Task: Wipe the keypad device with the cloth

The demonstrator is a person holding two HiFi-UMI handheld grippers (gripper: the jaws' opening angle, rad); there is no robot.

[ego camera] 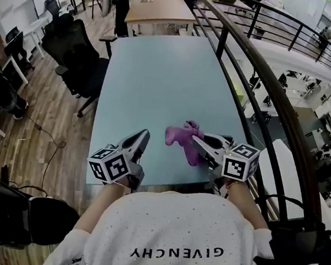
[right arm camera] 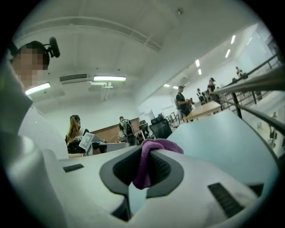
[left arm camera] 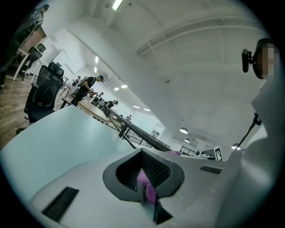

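The right gripper (ego camera: 194, 140) pinches the cloth (ego camera: 176, 135) at its jaw tips. The left gripper (ego camera: 143, 137), jaws together, sits near the cloth without touching it.

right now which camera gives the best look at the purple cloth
The head view: it shows the whole cloth bunched over the table, one end in the right gripper. The right gripper view shows only a fold pinched between its jaws; the left gripper view only purple slivers.

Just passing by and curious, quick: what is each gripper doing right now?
Left gripper: jaws nearly together, a purple bit between; gripping cannot be told.
Right gripper: shut on the purple cloth.
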